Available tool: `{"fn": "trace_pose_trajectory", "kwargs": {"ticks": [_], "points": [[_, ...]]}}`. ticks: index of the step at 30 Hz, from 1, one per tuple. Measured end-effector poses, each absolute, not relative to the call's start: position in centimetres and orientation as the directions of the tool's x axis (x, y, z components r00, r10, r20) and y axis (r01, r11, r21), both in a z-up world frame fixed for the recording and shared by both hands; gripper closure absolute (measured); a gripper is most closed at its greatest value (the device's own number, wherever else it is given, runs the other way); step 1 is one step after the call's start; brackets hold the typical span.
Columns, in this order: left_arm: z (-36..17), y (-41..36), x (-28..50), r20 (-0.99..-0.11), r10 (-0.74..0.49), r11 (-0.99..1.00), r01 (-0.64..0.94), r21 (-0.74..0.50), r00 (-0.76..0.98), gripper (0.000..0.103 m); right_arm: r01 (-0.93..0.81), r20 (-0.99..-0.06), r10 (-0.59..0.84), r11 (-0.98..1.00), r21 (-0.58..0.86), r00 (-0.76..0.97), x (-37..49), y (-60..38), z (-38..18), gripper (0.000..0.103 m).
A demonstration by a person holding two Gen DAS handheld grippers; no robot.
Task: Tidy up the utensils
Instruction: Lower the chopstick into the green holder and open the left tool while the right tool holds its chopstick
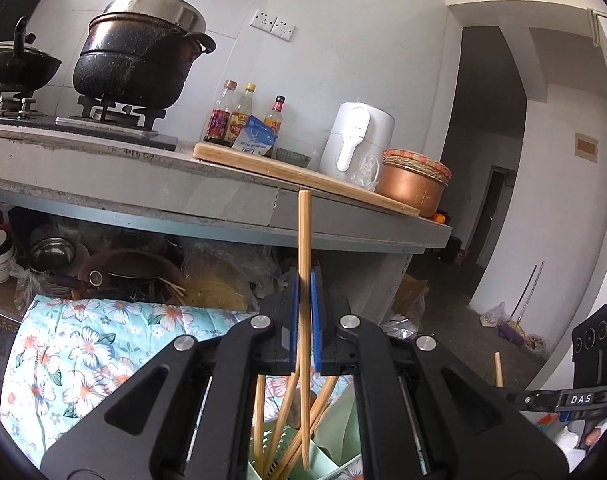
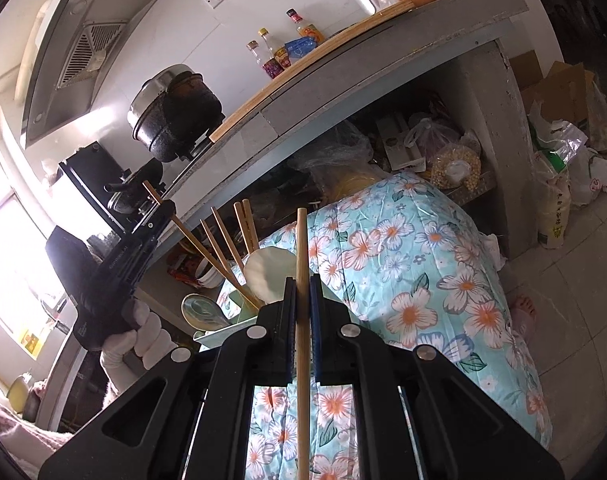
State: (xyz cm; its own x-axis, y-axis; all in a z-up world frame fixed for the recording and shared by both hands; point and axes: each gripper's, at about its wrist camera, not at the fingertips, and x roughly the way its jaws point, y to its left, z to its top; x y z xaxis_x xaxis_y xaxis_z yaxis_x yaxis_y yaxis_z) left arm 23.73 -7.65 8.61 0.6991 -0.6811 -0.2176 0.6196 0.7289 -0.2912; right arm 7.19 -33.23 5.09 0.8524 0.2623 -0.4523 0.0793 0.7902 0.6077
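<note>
The left gripper [image 1: 303, 292] is clamped on a single wooden chopstick [image 1: 304, 248], its blue pads [image 1: 292, 304] pressed against the shaft; the stick stands nearly upright, its top end reaching up in front of the grey concrete counter [image 1: 223, 196] and its lower end dropping toward a pale green utensil holder [image 1: 335, 432] where several other chopsticks [image 1: 283, 412] lean; the holder sits on a floral quilt [image 1: 103, 340]; the right gripper [image 2: 302, 296] is likewise closed on its own chopstick [image 2: 302, 248], which runs straight up between the pads and down past the frame's lower edge; from the right wrist, the holder [image 2: 239, 304] shows to the left with chopsticks fanned out and a pale rice paddle [image 2: 267, 272] standing in it; a white-gloved hand [image 2: 139, 336] grips the left tool's handle.
</note>
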Motion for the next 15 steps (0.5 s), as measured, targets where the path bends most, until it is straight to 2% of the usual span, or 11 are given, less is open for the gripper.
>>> {"fn": "trace_pose_trajectory", "kwargs": {"ticks": [5,13,15], "points": [[6.4,-7.1,24.1,-0.278,-0.69,0.721,0.601,-0.345,0.669,0.097,0.081,-0.453,0.254,0.797,0.599,0.854,7.1,-33.1,5.5,0.096],[6.5,-4.4,22.6,-0.267,-0.666,0.738,0.565,-0.368,0.696,0.072,0.038,-0.426,0.239,0.836,0.547,0.872,7.3,-31.9,8.4,0.096],[6.9,-3.6,21.9,-0.252,-0.653,0.749,0.558,-0.358,0.715,0.062,0.009,-0.406,0.239,0.854,0.521,0.882,7.5,-31.3,9.9,0.096]]}}
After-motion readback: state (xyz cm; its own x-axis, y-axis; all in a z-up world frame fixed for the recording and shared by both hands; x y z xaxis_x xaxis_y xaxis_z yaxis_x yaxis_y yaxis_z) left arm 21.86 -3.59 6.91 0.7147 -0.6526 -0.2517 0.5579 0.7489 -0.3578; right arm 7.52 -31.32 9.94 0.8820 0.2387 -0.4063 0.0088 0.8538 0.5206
